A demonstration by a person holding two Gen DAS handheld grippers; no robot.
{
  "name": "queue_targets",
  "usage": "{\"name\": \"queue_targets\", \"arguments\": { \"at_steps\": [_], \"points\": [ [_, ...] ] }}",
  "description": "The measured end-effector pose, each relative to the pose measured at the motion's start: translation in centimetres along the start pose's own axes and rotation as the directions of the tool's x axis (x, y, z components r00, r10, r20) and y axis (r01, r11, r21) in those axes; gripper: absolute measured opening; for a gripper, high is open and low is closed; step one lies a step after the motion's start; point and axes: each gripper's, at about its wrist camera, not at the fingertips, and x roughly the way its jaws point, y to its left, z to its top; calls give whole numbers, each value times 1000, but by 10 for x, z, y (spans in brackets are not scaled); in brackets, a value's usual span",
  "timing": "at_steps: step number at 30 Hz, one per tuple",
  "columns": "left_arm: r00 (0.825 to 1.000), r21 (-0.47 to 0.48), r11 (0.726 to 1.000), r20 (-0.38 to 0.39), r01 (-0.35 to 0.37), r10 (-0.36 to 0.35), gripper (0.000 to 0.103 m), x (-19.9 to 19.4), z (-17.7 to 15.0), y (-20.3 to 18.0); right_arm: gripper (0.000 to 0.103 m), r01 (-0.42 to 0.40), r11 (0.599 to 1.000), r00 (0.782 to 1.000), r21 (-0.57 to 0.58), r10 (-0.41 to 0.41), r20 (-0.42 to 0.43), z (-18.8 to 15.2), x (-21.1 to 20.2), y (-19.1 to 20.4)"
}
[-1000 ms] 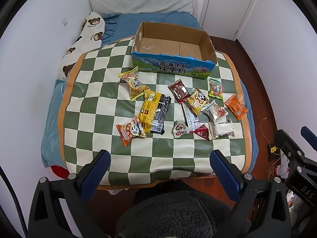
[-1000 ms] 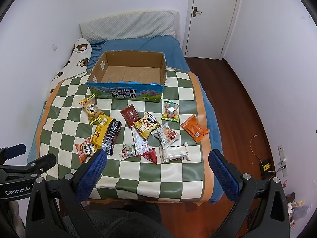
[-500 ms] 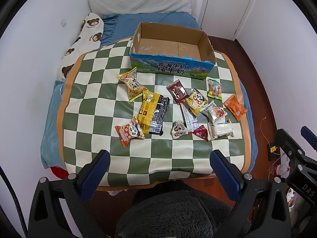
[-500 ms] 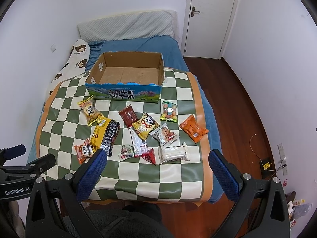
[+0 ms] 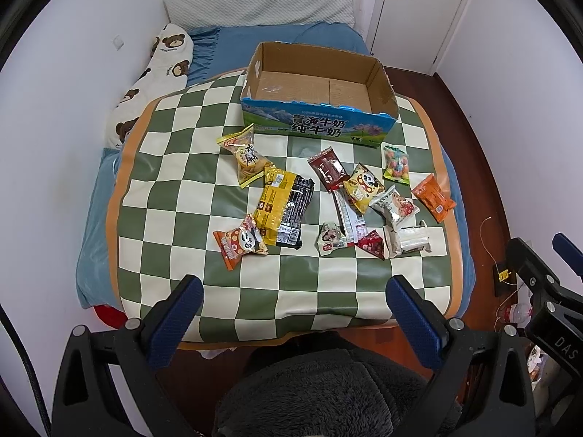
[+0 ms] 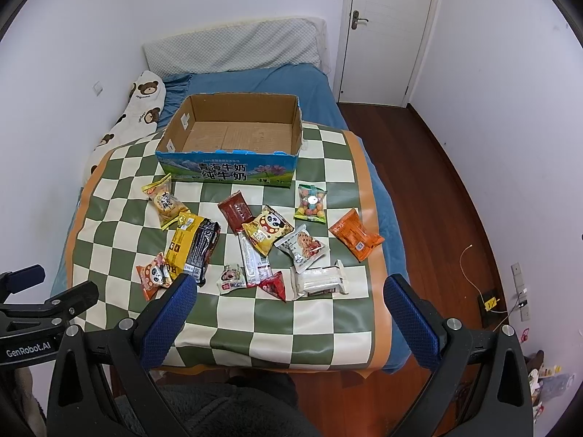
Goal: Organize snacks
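Note:
Several snack packets lie scattered on a green-and-white checked mat (image 5: 171,255) on a bed: a yellow-black pack (image 5: 284,211), an orange panda pack (image 5: 238,242), an orange pack (image 5: 433,198) at the right, a white wrapped bar (image 5: 408,238). An empty cardboard box (image 5: 317,87) with a blue front stands at the mat's far edge; it also shows in the right wrist view (image 6: 237,134). My left gripper (image 5: 295,313) is open and empty, above the mat's near edge. My right gripper (image 6: 288,309) is open and empty, near the white bar (image 6: 320,280).
A bear-print pillow (image 5: 156,73) lies at the left by the wall. A blue sheet (image 6: 255,80) and a grey pillow (image 6: 233,47) lie behind the box. A wooden floor (image 6: 437,200) and a white door (image 6: 390,29) are at the right. A dark fleece lap (image 5: 328,393) lies below the grippers.
Both views have shifted slightly: the mat and box sit a little higher and closer in frame. Both grippers stay open. No snack has moved.

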Motion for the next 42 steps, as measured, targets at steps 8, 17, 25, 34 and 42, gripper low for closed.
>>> {"name": "queue_targets", "arguments": {
  "at_steps": [8, 17, 25, 34, 42],
  "points": [
    [1000, 3, 1000, 2, 0, 0, 103, 1, -4, 2, 103, -3, 1000, 1000, -2, 3, -4, 0, 0, 0],
    [1000, 5, 1000, 3, 0, 0, 103, 0, -4, 3, 103, -4, 1000, 1000, -8, 4, -8, 1, 2, 3],
    [1000, 10, 1000, -6, 2, -2, 103, 1, -3, 2, 103, -12, 1000, 1000, -1, 12, -20, 1, 5, 3],
    [1000, 11, 1000, -16, 9, -9, 103, 8, 0, 0, 103, -23, 1000, 999, 12, 23, -40, 1, 12, 0],
    [998, -24, 998, 11, -57, 58, 103, 56, 25, 10, 103, -50, 997, 993, 63, 56, -100, 2, 61, -7]
  ]
}}
